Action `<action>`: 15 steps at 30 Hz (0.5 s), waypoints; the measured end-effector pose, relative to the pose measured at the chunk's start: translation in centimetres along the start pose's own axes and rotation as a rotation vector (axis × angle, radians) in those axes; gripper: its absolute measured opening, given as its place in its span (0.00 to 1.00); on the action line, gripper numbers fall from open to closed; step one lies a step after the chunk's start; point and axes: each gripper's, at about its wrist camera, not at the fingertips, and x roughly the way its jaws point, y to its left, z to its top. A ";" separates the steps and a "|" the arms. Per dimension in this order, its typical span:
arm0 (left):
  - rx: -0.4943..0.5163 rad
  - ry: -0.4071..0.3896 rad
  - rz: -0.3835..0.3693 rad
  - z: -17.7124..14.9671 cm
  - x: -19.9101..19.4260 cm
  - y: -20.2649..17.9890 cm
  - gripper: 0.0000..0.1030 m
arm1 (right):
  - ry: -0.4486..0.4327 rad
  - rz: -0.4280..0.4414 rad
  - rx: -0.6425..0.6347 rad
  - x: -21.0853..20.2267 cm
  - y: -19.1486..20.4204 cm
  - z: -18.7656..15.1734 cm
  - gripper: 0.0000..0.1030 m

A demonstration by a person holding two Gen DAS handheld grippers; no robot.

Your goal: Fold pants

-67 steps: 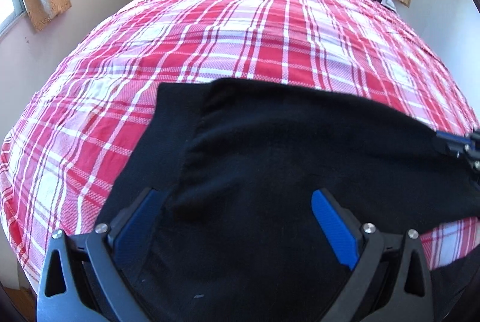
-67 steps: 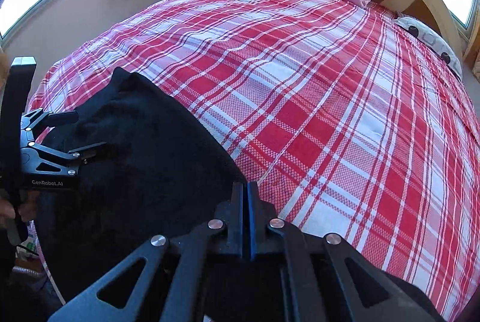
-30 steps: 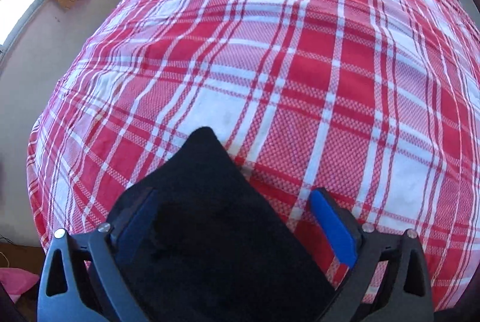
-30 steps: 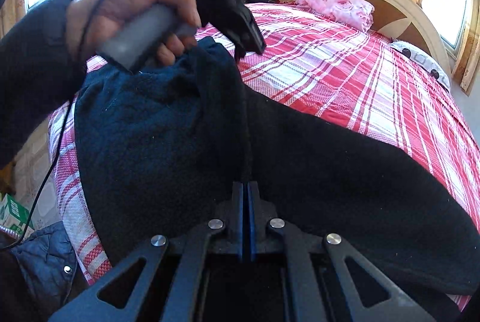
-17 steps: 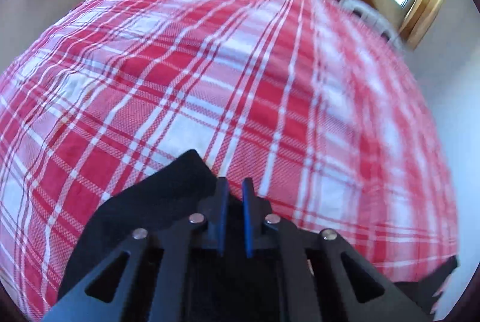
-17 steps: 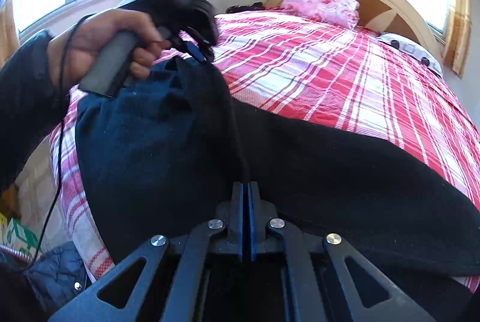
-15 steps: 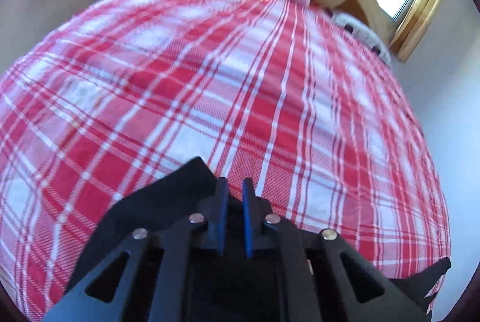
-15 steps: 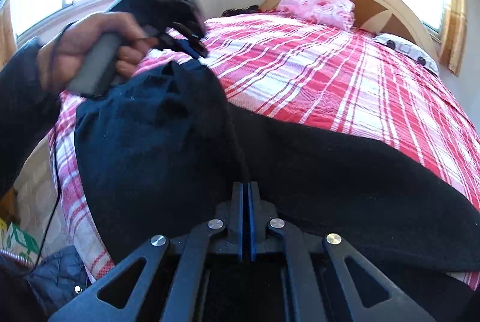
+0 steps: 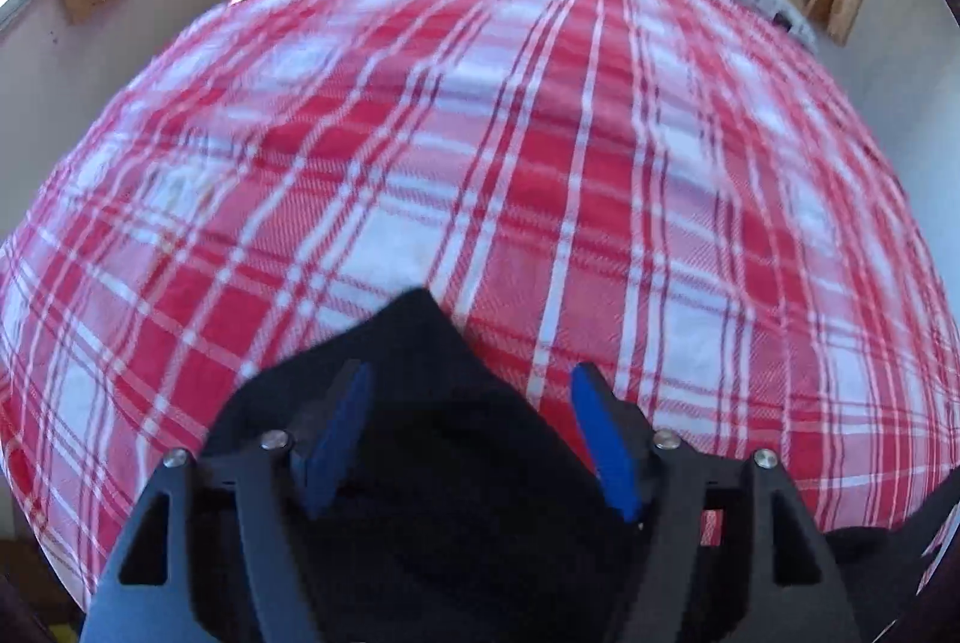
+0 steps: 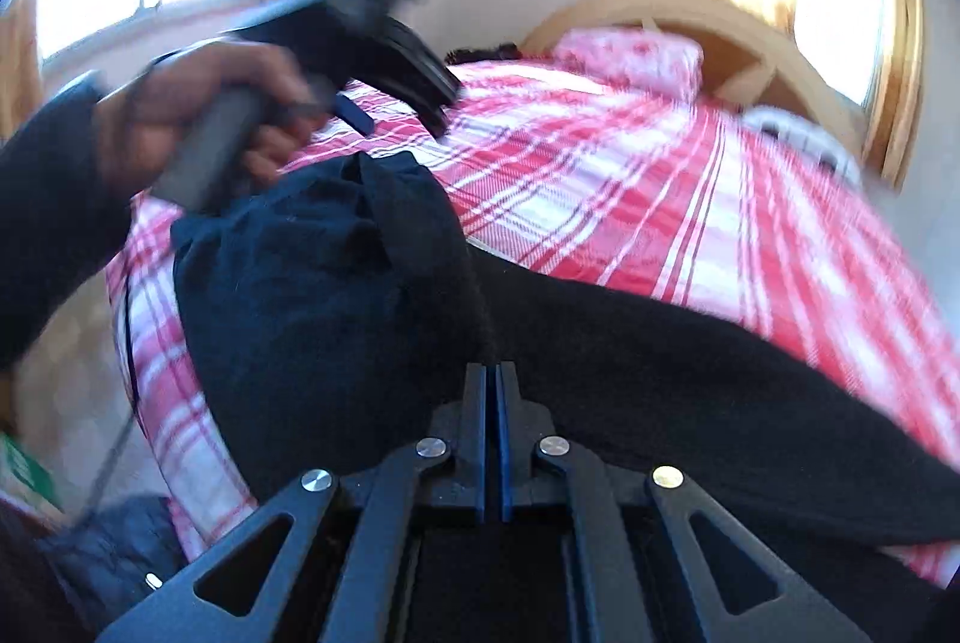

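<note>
Pants lie partly folded on the plaid bed; left gripper fingers have just opened, releasing the cloth, while right gripper pinches an edge; folding seems unfinished.

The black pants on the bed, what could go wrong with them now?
The left gripper has just been opening and no longer pinches the pants, so that bunched corner may flop and undo the fold. The right gripper is shut on the pants; pulling now could drag them crooked. One end lies near the bed edge and might slide off.
</note>
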 end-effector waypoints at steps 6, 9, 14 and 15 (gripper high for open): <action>0.090 0.035 0.143 -1.4 2.1 -2.0 0.68 | 0.040 -0.010 -0.130 0.3 2.3 -2.1 0.03; 0.097 -0.004 0.136 -1.6 1.9 -1.7 0.41 | 0.043 0.006 -0.089 0.6 1.7 -2.4 0.03; -0.094 -0.060 -0.127 -1.2 -0.1 3.5 0.10 | 0.012 0.012 -0.013 0.1 0.8 -2.2 0.03; -0.124 -0.072 -0.171 -1.4 -0.5 4.2 0.09 | 0.008 0.012 -0.004 0.2 0.8 -2.1 0.03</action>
